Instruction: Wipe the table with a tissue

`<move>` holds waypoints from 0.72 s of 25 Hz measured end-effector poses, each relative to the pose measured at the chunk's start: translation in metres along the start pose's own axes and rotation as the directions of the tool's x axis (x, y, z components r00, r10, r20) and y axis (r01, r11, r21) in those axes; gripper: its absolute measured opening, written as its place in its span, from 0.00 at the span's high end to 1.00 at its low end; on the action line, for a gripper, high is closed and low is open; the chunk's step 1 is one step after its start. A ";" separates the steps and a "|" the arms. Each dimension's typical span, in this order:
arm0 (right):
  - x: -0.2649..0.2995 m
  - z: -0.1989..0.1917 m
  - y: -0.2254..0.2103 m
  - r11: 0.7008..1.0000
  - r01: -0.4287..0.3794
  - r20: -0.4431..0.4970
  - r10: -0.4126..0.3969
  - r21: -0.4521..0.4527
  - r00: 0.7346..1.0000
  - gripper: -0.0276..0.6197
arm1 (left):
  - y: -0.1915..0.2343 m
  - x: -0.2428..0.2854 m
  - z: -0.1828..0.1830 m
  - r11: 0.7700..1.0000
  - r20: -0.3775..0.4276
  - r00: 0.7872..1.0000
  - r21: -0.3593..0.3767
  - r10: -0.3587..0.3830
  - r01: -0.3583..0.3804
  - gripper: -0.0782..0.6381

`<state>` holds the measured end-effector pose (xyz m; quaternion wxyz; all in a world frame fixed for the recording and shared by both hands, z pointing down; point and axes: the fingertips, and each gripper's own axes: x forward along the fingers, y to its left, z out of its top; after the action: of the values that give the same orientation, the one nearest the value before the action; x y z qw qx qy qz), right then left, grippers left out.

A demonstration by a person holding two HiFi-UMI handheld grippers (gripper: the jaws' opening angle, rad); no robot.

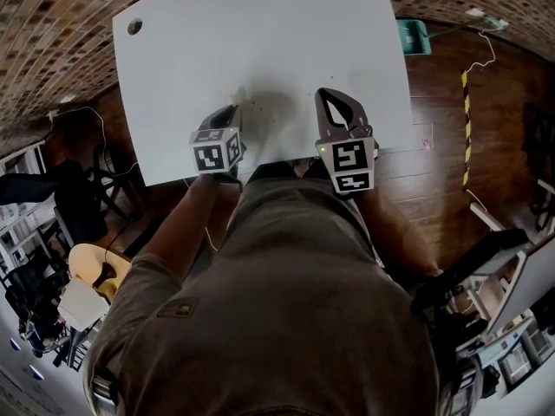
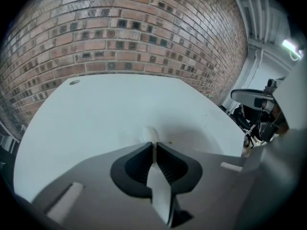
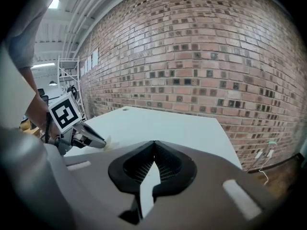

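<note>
Tissue [image 2: 150,134] is a small white crumpled wad, pinched at the very tips of the left gripper [image 2: 153,145]. Its jaws are clamped together on it, and a thin strip of the paper runs back between the ribbed black pads. The wad bulges out just past the fingertips and sits down on the table [image 1: 260,33], at the near half, a bit left of centre. In the right gripper view the same wad shows as a pale, soft lump at the left gripper's nose, touching the tabletop.

Right gripper [image 3: 154,143] has its jaws closed tip to tip with nothing between them. It is held beside the left one, apart from it, over the near edge of the table, clear of the tissue.

Table top is smooth, matte white, a flat rectangle with rounded corners and a small round hole [image 1: 134,26] near the far left corner. A few tiny yellowish specks [image 2: 171,140] lie just beside the tissue. Gripper bodies are grey hard plastic with dark, grooved inner pads that curve to a point. Each carries a cube with black-and-white square markers [image 1: 215,152]. Brick wall [image 2: 120,32] is rough, red-brown with darker bricks mixed in. Floor [image 1: 434,180] is dark glossy wood planks.
</note>
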<state>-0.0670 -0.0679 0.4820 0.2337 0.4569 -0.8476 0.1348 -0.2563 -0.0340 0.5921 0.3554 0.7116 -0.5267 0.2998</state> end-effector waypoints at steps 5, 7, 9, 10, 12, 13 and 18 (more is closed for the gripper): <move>-0.005 -0.003 -0.002 1.000 -0.001 -0.004 0.001 -0.010 1.000 0.94 | 0.001 0.003 -0.012 1.000 -0.022 1.000 -0.012 0.016 -0.017 0.85; -0.007 -0.003 -0.003 1.000 0.002 -0.002 -0.002 -0.008 1.000 0.94 | 0.001 0.003 -0.011 1.000 -0.020 0.999 -0.005 0.025 -0.025 0.85; -0.010 -0.004 -0.003 1.000 0.003 -0.003 -0.003 -0.006 1.000 0.94 | 0.000 0.003 -0.010 1.000 -0.023 0.999 -0.005 0.029 -0.029 0.85; -0.010 -0.005 -0.004 1.000 0.003 -0.004 -0.003 -0.006 1.000 0.94 | 0.000 0.003 -0.010 1.000 -0.023 0.999 -0.006 0.029 -0.029 0.85; -0.012 -0.005 -0.004 1.000 0.002 -0.003 -0.002 -0.004 1.000 0.94 | -0.002 0.003 -0.010 1.000 -0.026 0.999 -0.004 0.028 -0.028 0.85; -0.013 -0.006 -0.005 1.000 0.002 -0.003 -0.002 -0.003 1.000 0.94 | -0.004 0.004 -0.010 1.000 -0.029 0.999 -0.003 0.028 -0.028 0.85; -0.019 -0.010 -0.013 1.000 0.010 -0.001 -0.010 0.008 1.000 0.94 | -0.014 0.010 -0.006 1.000 -0.041 0.999 0.015 0.025 -0.024 0.85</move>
<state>-0.0444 -0.0571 0.4815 0.2328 0.4622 -0.8446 0.1373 -0.2399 -0.0322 0.6008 0.3571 0.7014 -0.5257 0.3227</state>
